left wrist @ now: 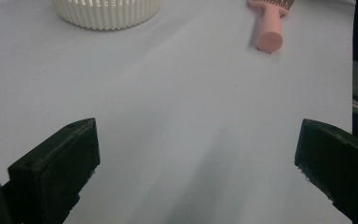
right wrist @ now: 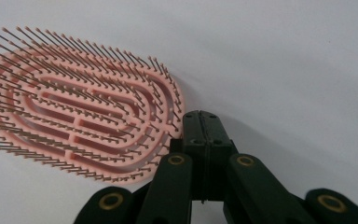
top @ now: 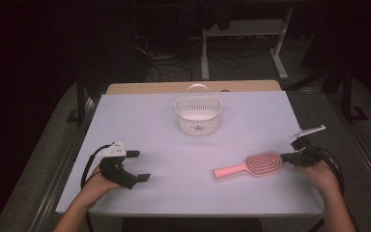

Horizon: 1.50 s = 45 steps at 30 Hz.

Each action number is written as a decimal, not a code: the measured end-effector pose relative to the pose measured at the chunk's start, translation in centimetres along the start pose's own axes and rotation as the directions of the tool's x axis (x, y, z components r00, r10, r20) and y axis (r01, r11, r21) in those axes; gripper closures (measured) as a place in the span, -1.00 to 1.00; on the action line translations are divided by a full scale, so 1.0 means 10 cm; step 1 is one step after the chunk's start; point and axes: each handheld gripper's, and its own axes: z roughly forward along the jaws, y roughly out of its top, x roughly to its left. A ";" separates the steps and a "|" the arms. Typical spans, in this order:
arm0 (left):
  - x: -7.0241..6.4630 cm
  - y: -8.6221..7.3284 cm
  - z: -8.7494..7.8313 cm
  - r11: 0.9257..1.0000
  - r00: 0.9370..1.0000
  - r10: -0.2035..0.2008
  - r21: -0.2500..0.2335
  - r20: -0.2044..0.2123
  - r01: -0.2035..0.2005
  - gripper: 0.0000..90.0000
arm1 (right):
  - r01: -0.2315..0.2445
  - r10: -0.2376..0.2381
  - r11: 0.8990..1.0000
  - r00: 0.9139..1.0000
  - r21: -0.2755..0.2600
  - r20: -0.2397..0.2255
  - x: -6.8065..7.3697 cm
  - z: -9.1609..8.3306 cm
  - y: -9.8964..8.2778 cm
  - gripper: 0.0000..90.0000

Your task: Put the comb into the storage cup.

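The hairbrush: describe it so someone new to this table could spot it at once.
On the pale table, look toward its near right part, in front of the white slotted basket. The hairbrush lies flat there beside the right gripper, bristles up. It is the one pink thing, with an oval vented head and a straight handle.

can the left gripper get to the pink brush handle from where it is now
Probably yes. The left gripper is open, and only bare table lies between it and the pink brush handle, which points toward it. The right gripper, shut, sits at the brush's far end, away from the handle.
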 end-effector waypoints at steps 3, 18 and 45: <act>0.00 0.00 0.00 1.000 1.000 -0.001 0.000 0.001 0.001 -1.00 | -0.001 0.001 1.000 1.000 0.000 -0.003 0.00 0.00 0.00 0.97; 0.00 0.00 0.00 1.000 1.000 0.005 0.001 0.001 -0.005 -1.00 | -0.001 0.001 1.000 0.999 0.005 -0.050 0.04 0.00 -0.02 0.97; 0.01 0.00 -0.02 1.000 1.000 0.001 0.002 -0.001 -0.001 -1.00 | 0.182 -0.177 0.983 0.963 0.010 -0.203 0.71 0.21 0.23 0.97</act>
